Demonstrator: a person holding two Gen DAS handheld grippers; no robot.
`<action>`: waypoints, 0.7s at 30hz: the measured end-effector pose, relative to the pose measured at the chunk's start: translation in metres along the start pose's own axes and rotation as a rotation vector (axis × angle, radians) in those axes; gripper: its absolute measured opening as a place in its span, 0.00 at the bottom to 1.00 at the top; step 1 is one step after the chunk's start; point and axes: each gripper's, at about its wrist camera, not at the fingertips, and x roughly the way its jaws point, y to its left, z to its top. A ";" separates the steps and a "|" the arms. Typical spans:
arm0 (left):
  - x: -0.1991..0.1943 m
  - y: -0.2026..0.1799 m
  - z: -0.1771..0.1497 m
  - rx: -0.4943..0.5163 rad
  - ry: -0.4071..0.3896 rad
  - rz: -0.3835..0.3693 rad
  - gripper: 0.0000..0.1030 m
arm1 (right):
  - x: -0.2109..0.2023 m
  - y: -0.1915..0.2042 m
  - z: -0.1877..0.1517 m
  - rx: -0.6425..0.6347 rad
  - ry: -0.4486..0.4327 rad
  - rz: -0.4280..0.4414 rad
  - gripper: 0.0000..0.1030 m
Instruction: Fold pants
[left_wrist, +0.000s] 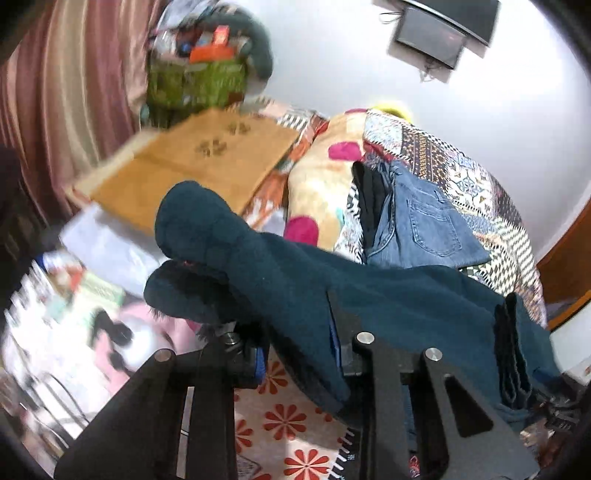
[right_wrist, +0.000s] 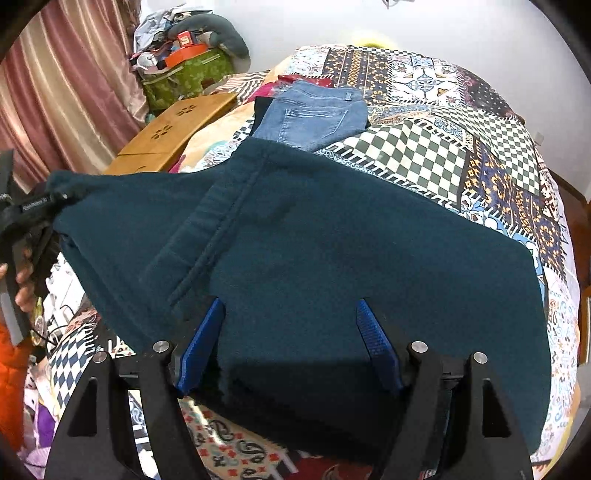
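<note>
Here teal pants (right_wrist: 332, 251) overhang the bed edge (right_wrist: 561, 332).

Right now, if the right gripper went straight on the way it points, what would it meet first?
Most likely the dark teal pants. The right gripper has its blue pads spread apart with that fabric directly ahead between them; it hides whatever lies below. The folded jeans lie further on. Depth is unclear.

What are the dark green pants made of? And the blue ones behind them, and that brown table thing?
The dark teal pants look like soft fleece or sweatshirt knit: a matte, fuzzy surface and a ribbed band. The folded blue pants look like denim, with faded patches and stitched pockets. The tan lap table looks like smooth bamboo or wood, with flower-shaped cutouts.
</note>
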 end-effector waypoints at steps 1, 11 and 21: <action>-0.007 -0.009 0.003 0.037 -0.026 0.019 0.26 | 0.000 0.001 0.000 0.005 0.002 -0.003 0.69; -0.076 -0.125 0.054 0.262 -0.282 -0.031 0.25 | -0.044 -0.027 -0.021 0.050 -0.042 -0.017 0.69; -0.121 -0.306 0.042 0.553 -0.341 -0.298 0.24 | -0.094 -0.090 -0.058 0.191 -0.137 -0.090 0.69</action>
